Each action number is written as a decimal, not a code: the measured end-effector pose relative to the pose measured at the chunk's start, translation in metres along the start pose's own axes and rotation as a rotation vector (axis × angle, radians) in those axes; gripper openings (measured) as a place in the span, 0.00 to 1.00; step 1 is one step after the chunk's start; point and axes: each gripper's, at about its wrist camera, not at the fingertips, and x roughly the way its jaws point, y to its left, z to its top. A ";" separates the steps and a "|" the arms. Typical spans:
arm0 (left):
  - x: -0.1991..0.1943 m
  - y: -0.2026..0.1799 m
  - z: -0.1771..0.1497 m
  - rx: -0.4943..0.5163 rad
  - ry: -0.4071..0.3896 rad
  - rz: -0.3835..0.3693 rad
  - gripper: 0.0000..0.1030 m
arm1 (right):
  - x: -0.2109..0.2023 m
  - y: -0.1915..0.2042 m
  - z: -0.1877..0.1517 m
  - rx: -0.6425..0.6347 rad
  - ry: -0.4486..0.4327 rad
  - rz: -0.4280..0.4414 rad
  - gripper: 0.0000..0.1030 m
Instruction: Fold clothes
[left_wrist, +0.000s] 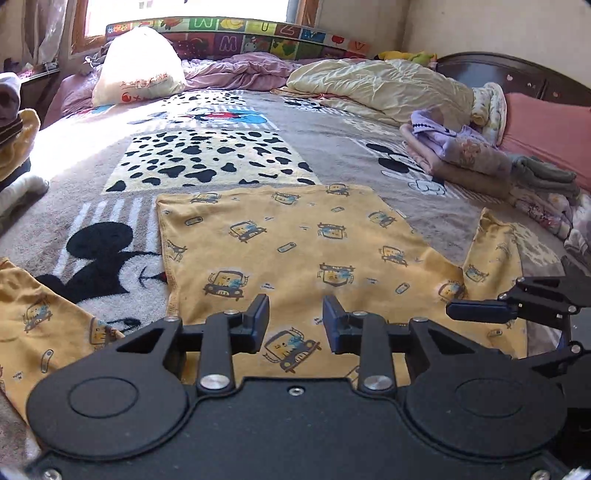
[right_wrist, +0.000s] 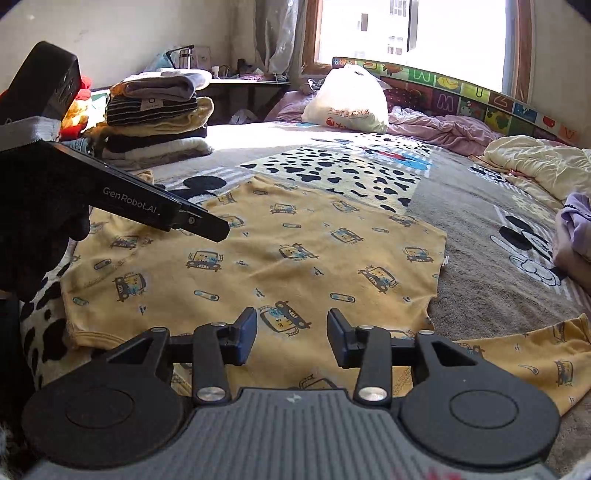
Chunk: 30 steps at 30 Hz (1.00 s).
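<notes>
The near edge of the yellow shirt (left_wrist: 295, 251) is hidden behind the left hand-held gripper (left_wrist: 295, 323). One sleeve (left_wrist: 33, 325) runs off the left edge of the left wrist view. The right hand-held gripper (right_wrist: 291, 338) covers the shirt's collar end. The stack of clothes (left_wrist: 14, 125) by the bed's corner is cut by the frame edge. The label on the striped garment (right_wrist: 151, 103) is too small to read.
</notes>
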 end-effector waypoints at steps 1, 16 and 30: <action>0.003 -0.012 -0.006 0.061 0.029 0.040 0.32 | -0.004 0.004 -0.003 -0.008 -0.003 -0.001 0.49; -0.059 -0.052 -0.080 0.135 0.099 0.185 0.55 | -0.049 0.012 -0.049 0.039 0.082 0.026 0.58; -0.114 0.017 -0.079 -0.298 0.045 0.177 0.57 | -0.074 -0.071 -0.065 0.554 -0.092 -0.044 0.58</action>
